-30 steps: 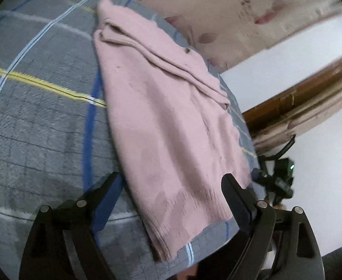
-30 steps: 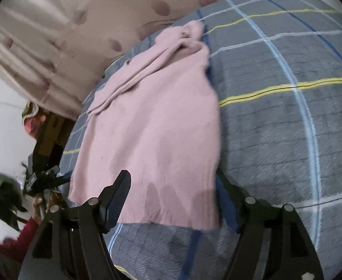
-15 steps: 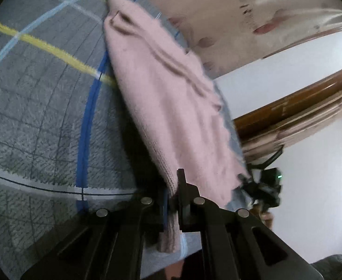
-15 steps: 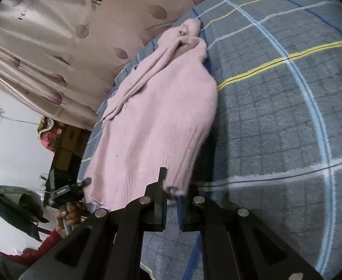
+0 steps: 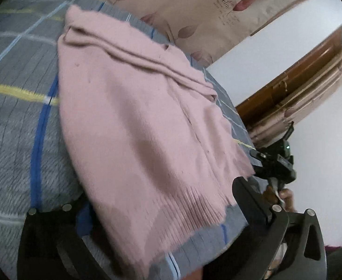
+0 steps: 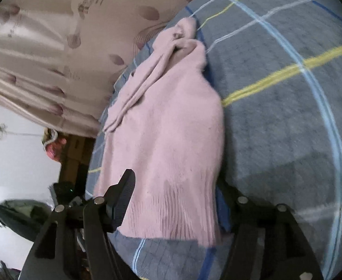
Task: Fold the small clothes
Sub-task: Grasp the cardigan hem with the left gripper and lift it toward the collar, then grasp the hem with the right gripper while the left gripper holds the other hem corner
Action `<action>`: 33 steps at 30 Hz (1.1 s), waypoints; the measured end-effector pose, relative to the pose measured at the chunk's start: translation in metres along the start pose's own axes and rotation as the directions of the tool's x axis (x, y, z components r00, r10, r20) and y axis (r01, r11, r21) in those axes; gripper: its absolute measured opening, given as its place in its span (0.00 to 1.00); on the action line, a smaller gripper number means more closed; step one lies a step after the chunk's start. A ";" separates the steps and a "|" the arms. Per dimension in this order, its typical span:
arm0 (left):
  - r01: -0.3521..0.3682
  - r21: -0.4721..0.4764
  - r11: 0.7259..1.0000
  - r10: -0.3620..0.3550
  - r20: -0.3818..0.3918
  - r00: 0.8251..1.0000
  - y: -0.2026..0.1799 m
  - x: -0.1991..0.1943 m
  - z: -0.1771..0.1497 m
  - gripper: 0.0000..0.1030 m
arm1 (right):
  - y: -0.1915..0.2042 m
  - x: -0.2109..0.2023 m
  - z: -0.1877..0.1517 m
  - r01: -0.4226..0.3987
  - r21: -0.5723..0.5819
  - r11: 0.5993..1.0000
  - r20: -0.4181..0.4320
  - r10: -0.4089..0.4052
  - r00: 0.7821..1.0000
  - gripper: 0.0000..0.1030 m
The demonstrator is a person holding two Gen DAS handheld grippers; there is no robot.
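Lying flat on the grey checked blanket, one pink sweater is seen with its ribbed hem nearest both cameras and its sleeves folded across the far end. The blanket's near edge is met just below the hem in the left wrist view, and its edge on the curtain side runs close along the sweater in the right wrist view (wide bare blanket is left only on the other side, toward the yellow stripe). Two grippers are counted. The left gripper has just been opening and is released, its jaws standing wide on either side of the hem. The right gripper has likewise been opening, the hem lying loose between its parted fingers.
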State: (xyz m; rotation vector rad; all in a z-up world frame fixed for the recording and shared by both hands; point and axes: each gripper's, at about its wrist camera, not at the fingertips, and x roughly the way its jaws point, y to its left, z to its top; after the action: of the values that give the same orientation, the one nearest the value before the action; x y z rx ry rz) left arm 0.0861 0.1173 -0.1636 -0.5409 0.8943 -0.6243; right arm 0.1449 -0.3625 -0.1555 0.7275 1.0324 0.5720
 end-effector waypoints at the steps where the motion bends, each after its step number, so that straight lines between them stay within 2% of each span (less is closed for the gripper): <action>1: 0.010 -0.002 1.000 -0.010 0.010 1.000 -0.001 0.002 0.001 0.99 | 0.003 0.003 0.001 0.014 -0.011 1.000 -0.005 -0.014 1.000 0.42; 2: 0.030 -0.019 0.999 -0.030 0.024 0.999 0.000 0.002 0.001 0.88 | 0.004 0.009 0.002 0.045 -0.023 0.999 -0.023 -0.046 0.999 0.12; 3: 0.046 -0.048 0.998 -0.045 0.022 0.999 0.004 0.000 0.000 0.32 | 0.003 0.015 0.001 0.070 -0.021 0.997 -0.047 -0.071 0.996 0.09; 4: 0.012 -0.092 0.996 -0.012 0.004 1.000 0.010 0.004 0.001 0.05 | 0.000 0.017 -0.001 0.079 -0.013 0.997 -0.055 -0.079 0.995 0.08; 5: -0.024 -0.131 0.991 0.025 0.003 1.000 0.017 0.005 0.000 0.05 | -0.001 0.017 -0.003 0.055 -0.002 0.998 -0.038 -0.055 0.998 0.08; 7: 0.025 -0.185 0.982 -0.020 0.032 0.999 0.029 0.005 -0.004 0.04 | 0.000 0.014 -0.006 0.059 -0.011 0.998 -0.024 -0.059 0.998 0.08; 11: 0.052 -0.181 0.982 -0.039 0.073 0.997 0.030 -0.009 -0.008 0.04 | 0.009 0.001 -0.020 0.001 -0.001 1.000 0.016 -0.001 1.000 0.08; 20: 0.036 -0.150 0.988 -0.013 0.148 0.989 0.033 -0.063 -0.012 0.04 | 0.025 -0.020 -0.049 -0.066 0.005 0.998 0.086 0.066 0.994 0.07; 26: 0.049 -0.178 0.983 -0.022 0.152 0.988 0.040 -0.083 -0.023 0.04 | 0.033 -0.037 -0.063 -0.074 0.010 0.997 0.110 0.072 0.991 0.07; 33: 0.060 -0.164 0.985 -0.031 0.174 0.984 0.040 -0.092 -0.030 0.04 | 0.037 -0.047 -0.071 -0.078 0.004 0.997 0.121 0.077 0.990 0.08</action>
State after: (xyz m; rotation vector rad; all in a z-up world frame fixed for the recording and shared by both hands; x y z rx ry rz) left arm 0.0278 0.2045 -0.1561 -0.7575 0.7781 -0.5373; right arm 0.0574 -0.3542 -0.1235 0.8033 0.8981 0.5837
